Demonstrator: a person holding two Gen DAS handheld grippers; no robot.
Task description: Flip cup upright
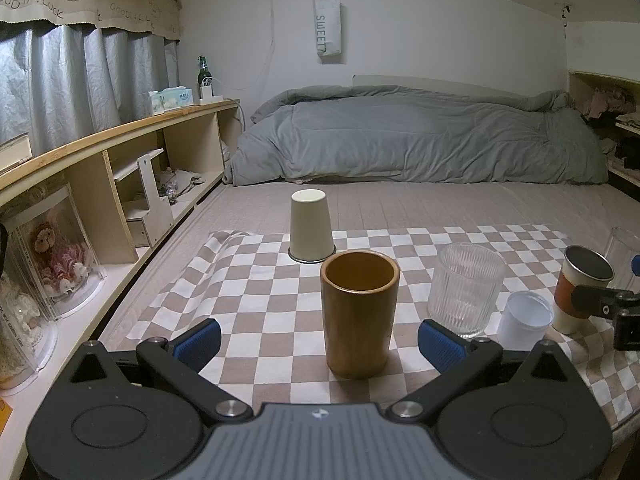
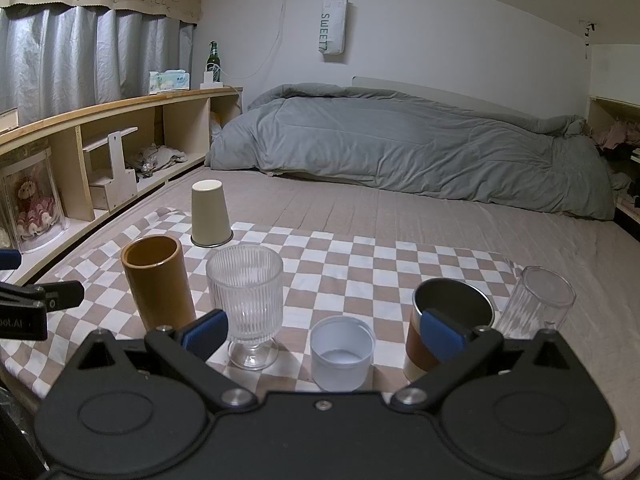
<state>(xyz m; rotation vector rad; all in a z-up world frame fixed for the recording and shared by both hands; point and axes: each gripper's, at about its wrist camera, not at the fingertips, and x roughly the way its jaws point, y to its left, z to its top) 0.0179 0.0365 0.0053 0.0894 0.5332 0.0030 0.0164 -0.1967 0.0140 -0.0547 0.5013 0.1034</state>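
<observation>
A cream cup (image 1: pixel 310 226) stands upside down at the far edge of the checkered cloth (image 1: pixel 260 280); it also shows in the right wrist view (image 2: pixel 209 214). My left gripper (image 1: pixel 319 342) is open, with an upright brown wooden cup (image 1: pixel 359 312) standing between its blue fingers, untouched. My right gripper (image 2: pixel 324 334) is open and empty, with a small white plastic cup (image 2: pixel 342 352) just in front of it. The upside-down cup lies well beyond both grippers.
A ribbed glass goblet (image 2: pixel 245 300), a steel cup with a brown sleeve (image 2: pixel 448 328) and an inverted clear glass tumbler (image 2: pixel 534 302) stand on the cloth. A grey duvet (image 1: pixel 420 136) lies at the back. A wooden shelf unit (image 1: pixel 120 168) runs along the left.
</observation>
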